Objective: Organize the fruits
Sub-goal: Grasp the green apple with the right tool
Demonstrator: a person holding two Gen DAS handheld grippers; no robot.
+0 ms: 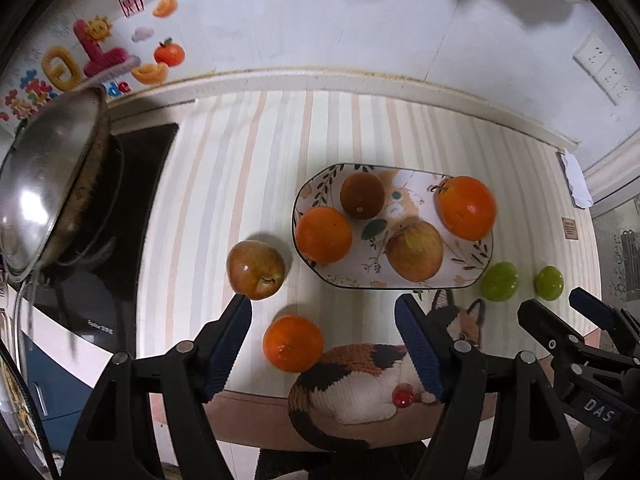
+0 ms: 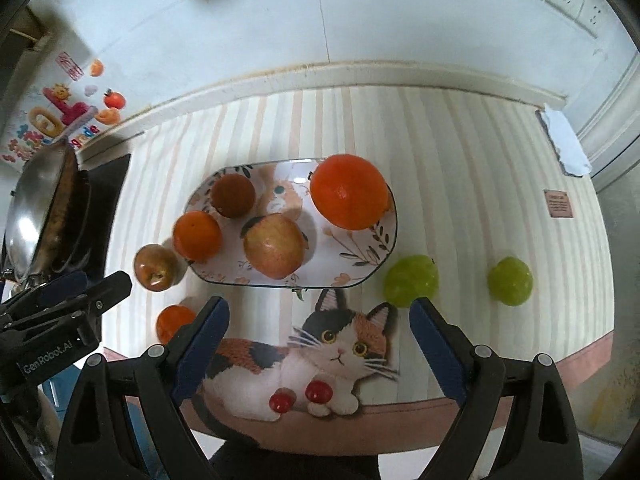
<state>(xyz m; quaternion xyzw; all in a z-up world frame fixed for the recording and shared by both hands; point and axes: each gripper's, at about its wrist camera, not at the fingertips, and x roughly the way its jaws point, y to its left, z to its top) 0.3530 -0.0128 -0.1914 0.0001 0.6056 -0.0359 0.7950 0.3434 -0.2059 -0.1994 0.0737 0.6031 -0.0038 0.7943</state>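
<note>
Left wrist view: the plate (image 1: 472,256), an oval dish with its long axis running left to right, sits right of centre on the striped surface (image 1: 224,168). It holds four fruits: a dark brown one (image 1: 362,195) at upper left, an orange (image 1: 323,234) at the left rim, an apple (image 1: 414,251) lying tilted at lower centre, and a big orange (image 1: 466,207) at right. Off the plate, a red apple (image 1: 256,270) lies at centre left with its stem end turned toward the lower right; a small orange (image 1: 293,343) lies below it. Two green fruits (image 1: 499,281) (image 1: 549,283) lie at lower right. The left gripper (image 1: 323,312) has its fingers spread wide, holding nothing, the small orange between them.

Right wrist view: the same plate (image 2: 360,256) is at centre with its four fruits. The right gripper (image 2: 319,318) is also wide apart and empty, over the printed cat (image 2: 320,360), one green fruit just above its right finger.
</note>
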